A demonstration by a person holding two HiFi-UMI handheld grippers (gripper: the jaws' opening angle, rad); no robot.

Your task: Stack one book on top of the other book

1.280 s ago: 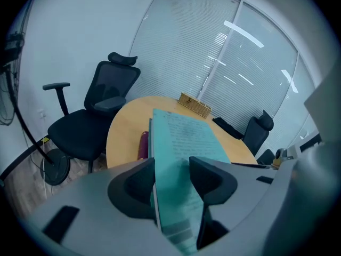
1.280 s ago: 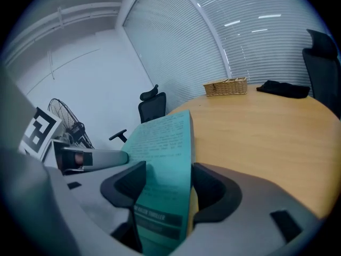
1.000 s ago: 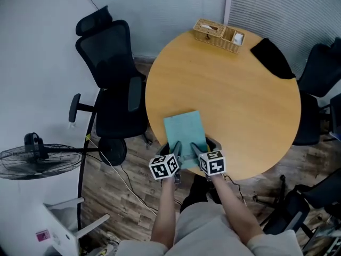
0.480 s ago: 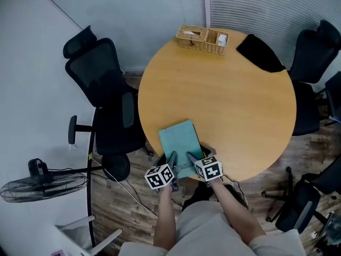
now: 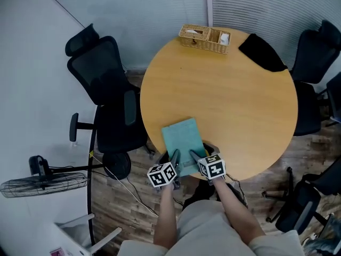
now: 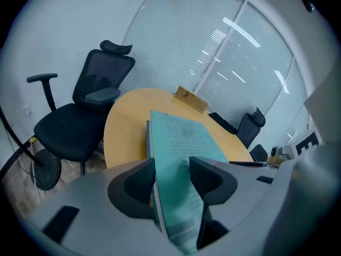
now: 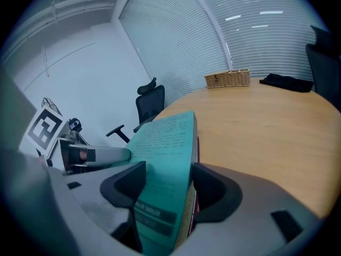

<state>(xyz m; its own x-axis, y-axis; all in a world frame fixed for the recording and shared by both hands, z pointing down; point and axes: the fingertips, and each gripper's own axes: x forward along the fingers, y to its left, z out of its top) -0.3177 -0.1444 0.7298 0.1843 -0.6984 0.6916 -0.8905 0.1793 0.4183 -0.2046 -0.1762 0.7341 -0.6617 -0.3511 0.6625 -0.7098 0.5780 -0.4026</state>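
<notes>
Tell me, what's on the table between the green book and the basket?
Nothing: the head view shows only bare table between the green book and the basket.

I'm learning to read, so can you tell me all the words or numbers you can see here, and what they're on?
Teal book cover: lines of print, too blurred to read.
Dark band low on that cover: pale letters, too blurred to read.
Marker cubes on the left gripper and right gripper: black-and-white square patterns, no words.
Wicker basket: no writing that I can make out.
Nothing can be quoted.
</notes>
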